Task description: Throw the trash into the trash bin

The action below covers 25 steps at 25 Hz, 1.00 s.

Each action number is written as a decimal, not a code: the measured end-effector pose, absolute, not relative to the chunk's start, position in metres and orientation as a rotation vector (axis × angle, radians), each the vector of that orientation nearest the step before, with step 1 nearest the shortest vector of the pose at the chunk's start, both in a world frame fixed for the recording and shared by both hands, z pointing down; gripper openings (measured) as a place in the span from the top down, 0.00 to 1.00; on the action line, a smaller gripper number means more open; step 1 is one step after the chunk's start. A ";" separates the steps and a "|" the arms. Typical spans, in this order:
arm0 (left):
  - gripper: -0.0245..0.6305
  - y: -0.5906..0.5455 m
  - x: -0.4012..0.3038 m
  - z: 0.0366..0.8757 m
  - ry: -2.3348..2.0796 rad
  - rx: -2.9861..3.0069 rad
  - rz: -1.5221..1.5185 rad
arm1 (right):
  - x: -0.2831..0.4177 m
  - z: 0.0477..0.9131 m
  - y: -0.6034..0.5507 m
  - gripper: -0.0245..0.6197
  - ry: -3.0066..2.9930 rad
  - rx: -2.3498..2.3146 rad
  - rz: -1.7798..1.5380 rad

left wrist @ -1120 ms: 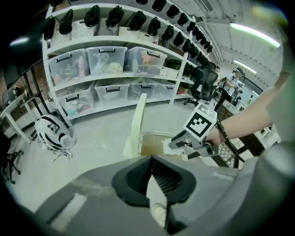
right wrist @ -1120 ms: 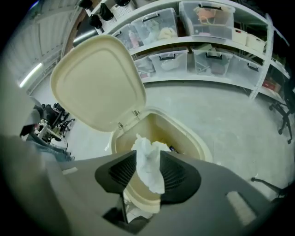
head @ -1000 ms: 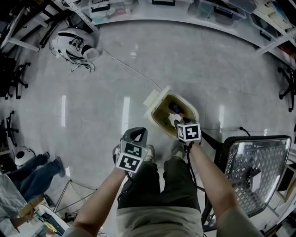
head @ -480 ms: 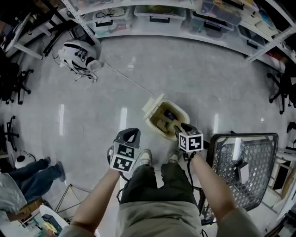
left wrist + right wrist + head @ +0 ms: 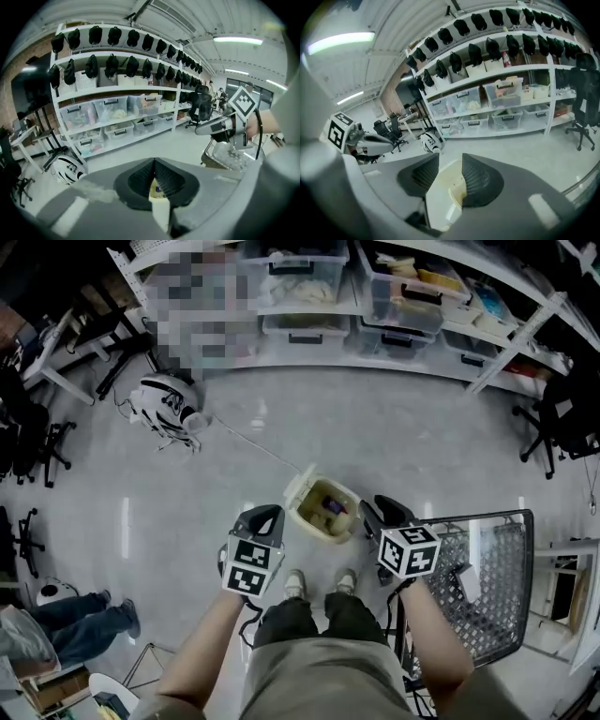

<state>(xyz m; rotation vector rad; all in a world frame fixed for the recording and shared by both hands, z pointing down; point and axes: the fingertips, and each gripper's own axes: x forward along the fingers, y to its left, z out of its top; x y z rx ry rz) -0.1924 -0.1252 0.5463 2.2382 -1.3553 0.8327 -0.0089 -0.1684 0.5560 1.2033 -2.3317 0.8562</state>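
Trash bin (image 5: 319, 532), cream-coloured, with its lid (image 5: 300, 486) tipped open to the left, stands on the grey floor (image 5: 187, 512) just ahead of your shoes (image 5: 294, 583). In the head view it sits between your two grippers. Trash (image 5: 334, 506) lies inside it, a dark piece among paler scraps.

Your left gripper (image 5: 262, 514) hangs to the bin's left, its jaws closed tip to tip on nothing. Its own view shows a strip of the bin (image 5: 160, 211) through the slit below the tips (image 5: 153, 160).

Your right gripper (image 5: 367, 507) hangs at the bin's right edge. Its jaws have just narrowed a little and now stand apart and empty (image 5: 450, 155), with the pale bin (image 5: 443, 187) showing in the gap.

A wire cart (image 5: 487, 577) stands just beside the bin on the right, under your right forearm, and is the nearest thing to crowd that hand. A thin cable (image 5: 258, 442) runs across the floor from a white helmet-like shell (image 5: 167, 401) toward the bin's lid.

Beyond the bin, white shelving (image 5: 487, 362) lines the wall, loaded with clear storage boxes (image 5: 300, 277). Rows of dark rounded items (image 5: 112, 65) hang on its upper tiers. Office chairs stand well apart at the left (image 5: 23, 442) and right (image 5: 562, 418) edges. A seated person's legs (image 5: 80, 615) show at the lower left.
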 end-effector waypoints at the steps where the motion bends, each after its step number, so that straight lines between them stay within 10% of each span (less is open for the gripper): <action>1: 0.96 -0.127 -0.190 0.531 -1.365 2.263 0.824 | -0.006 0.535 -0.168 0.71 -2.364 1.218 0.833; 25: 0.96 -0.115 -0.140 0.248 -1.595 2.856 0.547 | 0.038 0.191 -0.080 0.68 -2.971 1.391 0.225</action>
